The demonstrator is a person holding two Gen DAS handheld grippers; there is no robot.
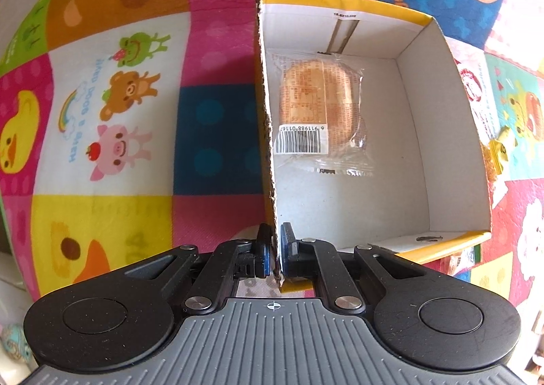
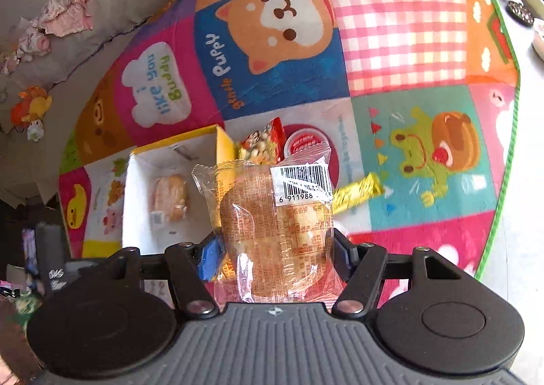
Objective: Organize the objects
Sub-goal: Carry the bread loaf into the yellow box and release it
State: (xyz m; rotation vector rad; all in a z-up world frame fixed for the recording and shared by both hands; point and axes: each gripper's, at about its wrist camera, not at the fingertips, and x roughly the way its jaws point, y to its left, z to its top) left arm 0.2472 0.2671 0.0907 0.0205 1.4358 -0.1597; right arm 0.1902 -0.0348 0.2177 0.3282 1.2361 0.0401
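Lying flat on the white floor of the yellow cardboard box [image 1: 438, 133] is one wrapped bun [image 1: 319, 109], barcode up, close to the wall that the left gripper [image 1: 276, 249] pinches: its fingers are nearly together, one pad outside and one inside the torn cardboard edge. Above the mat, the right gripper [image 2: 277, 249] carries a second wrapped bun [image 2: 272, 225] in clear plastic with a barcode label, its fingers [image 2: 212, 256] set at a middling width and pressing the packet from both sides, so that the wrapper bulges up between them and hides part of the ground below. Just beyond the box's far yellow wall, seen from the right wrist camera, sit a red snack bag [image 2: 263, 142] and a small red-lidded cup [image 2: 306, 143], touching or nearly touching one another, and a yellow foil bar [image 2: 357, 191] lies a little apart on the teal square. Everything rests on a bright patchwork play mat [image 2: 401, 38] printed with a puppy, a frog, ducks and a pink check, edged in green. Past the mat's edge are a grey floor, a pale sofa with crumpled pink cloth [image 2: 64, 14] on it, and a small plush toy [image 2: 32, 109].
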